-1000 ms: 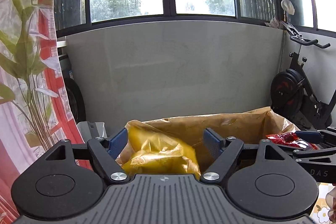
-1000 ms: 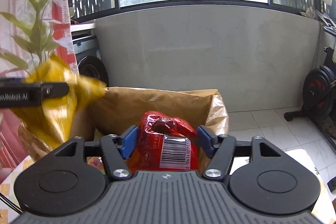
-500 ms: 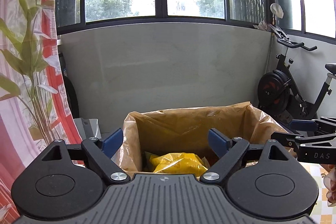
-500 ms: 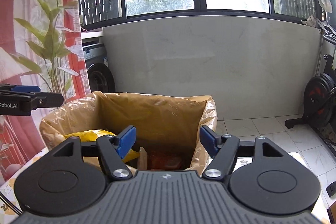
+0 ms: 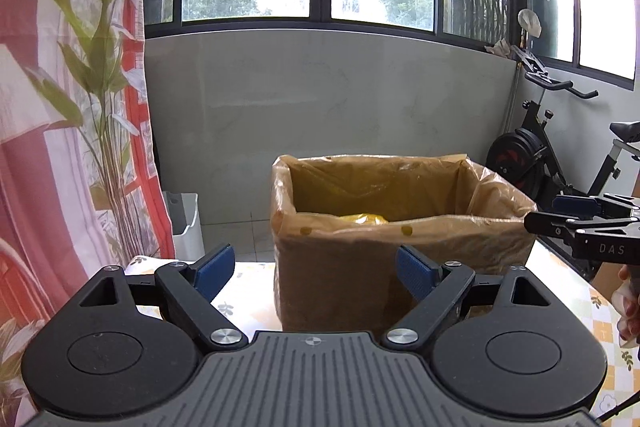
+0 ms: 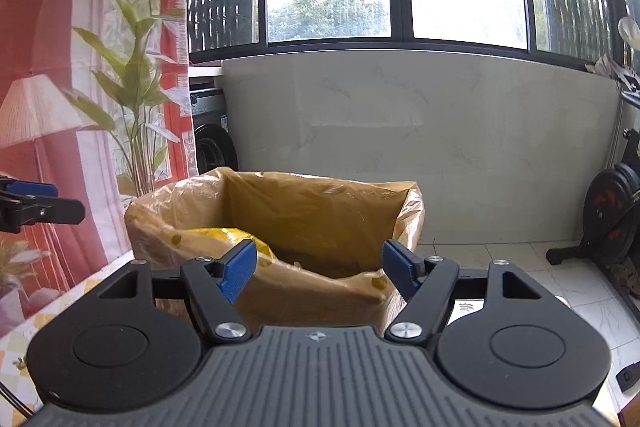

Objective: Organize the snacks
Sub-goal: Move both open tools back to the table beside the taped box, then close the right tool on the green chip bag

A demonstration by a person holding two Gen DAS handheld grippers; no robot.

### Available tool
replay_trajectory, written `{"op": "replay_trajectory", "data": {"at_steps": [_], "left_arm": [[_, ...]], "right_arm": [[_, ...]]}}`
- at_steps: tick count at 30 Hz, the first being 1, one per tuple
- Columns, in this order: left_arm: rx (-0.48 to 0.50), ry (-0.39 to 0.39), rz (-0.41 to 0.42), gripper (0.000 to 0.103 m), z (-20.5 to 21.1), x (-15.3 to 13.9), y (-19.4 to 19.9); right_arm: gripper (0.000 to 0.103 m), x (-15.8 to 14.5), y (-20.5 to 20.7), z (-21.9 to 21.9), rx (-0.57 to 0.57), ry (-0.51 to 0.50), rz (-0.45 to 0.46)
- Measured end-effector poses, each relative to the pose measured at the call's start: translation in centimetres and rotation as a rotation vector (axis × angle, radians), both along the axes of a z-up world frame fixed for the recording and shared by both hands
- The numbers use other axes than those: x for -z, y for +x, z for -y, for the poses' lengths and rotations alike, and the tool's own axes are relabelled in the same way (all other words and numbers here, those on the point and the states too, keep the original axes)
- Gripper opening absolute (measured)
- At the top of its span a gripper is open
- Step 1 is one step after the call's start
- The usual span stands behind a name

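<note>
A cardboard box lined with a tan plastic bag stands on the table; it also shows in the right wrist view. A yellow snack packet lies inside it, and shows in the right wrist view. The red packet is hidden inside. My left gripper is open and empty, in front of the box. My right gripper is open and empty, also in front of the box. Each gripper shows at the edge of the other's view, the right one and the left one.
The table has a floral yellow cloth. A printed curtain hangs at the left. An exercise bike stands at the right. A white bin and a washing machine stand behind the table.
Both grippers opened and dropped the yellow and red packets into the box, then drew back and down from over it.
</note>
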State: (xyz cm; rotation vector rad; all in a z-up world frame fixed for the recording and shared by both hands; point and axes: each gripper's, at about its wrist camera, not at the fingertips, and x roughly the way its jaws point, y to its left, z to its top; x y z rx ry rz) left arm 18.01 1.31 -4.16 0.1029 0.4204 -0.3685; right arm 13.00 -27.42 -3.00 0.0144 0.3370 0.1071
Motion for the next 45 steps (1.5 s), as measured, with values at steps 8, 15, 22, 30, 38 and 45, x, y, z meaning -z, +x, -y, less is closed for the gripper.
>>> {"op": "replay_trajectory", "data": {"at_steps": [8,15,22,30,38,45], "left_arm": [[-0.103,-0.056,-0.05,0.089,-4.8,2.1,-1.5],[-0.168,-0.046,-0.084,0.089,-6.7,4.1,-1.6],[-0.197,-0.034,-0.122,0.088,-7.5,6.2,-1.6],[-0.203,-0.031,-0.147,0.088,-8.0,7.4,-1.2],[-0.187,-0.016,-0.171,0.088,-7.8,8.8,-1.3],[-0.196,-0.018,-0.186,0.088,-8.4,9.7,-1.1]], "right_arm": [[0.072,2.4,-1.2,-1.4,-0.018,0.066,-0.022],[0.072,4.5,-1.4,-2.6,-0.04,0.058,-0.081],[0.077,7.1,-1.7,-3.2,-0.079,0.041,-0.15],[0.088,9.4,-1.0,-4.2,-0.108,0.058,-0.228],[0.102,10.9,0.9,-6.0,-0.092,0.168,-0.307],[0.103,13.2,3.7,-6.9,-0.024,0.19,-0.468]]}}
